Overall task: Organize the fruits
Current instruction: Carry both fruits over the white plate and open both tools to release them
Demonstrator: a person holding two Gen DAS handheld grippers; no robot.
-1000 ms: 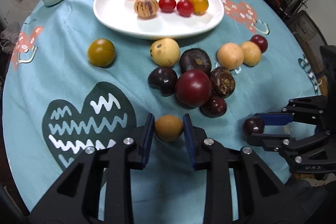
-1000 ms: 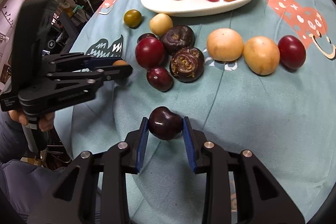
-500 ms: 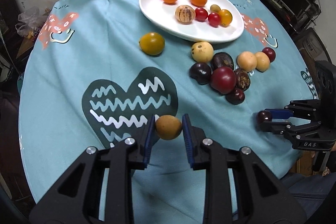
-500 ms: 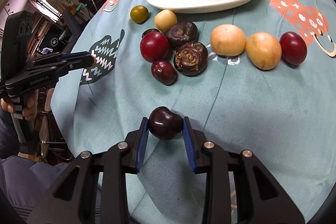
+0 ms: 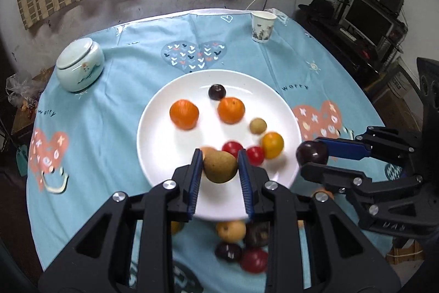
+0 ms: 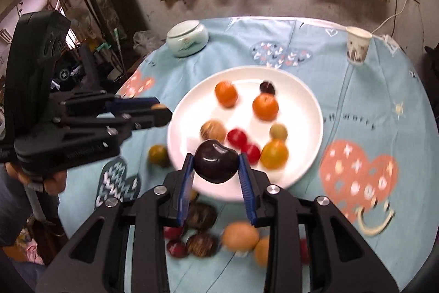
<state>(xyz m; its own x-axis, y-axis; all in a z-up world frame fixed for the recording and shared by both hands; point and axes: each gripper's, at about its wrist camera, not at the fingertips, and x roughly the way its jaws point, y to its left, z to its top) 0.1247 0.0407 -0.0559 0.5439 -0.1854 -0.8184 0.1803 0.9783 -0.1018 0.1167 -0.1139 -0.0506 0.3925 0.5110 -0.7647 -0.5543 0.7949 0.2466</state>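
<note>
Both grippers are up over the white plate (image 5: 153, 111) now, each loaded. The left gripper (image 5: 219, 165) pinches a brownish-tan fruit (image 5: 220, 166) between its blue pads, hanging above the plate's near edge. The right gripper (image 6: 215, 165) clamps a dark purple plum (image 6: 215, 164), also held clear of the surface, poised over the plate's near side. This looks like the carry-and-place step: two oranges (image 5: 183, 114), red cherry tomatoes (image 5: 232, 148) and a yellow tomato (image 5: 272, 144) sit on the plate already, while more fruit waits on the blue tablecloth (image 5: 115, 89) of the worktop below. The next move calls for lowering each fruit onto a bare patch of plate, then spreading the jaws gently so nothing rolls into its neighbours.
</note>
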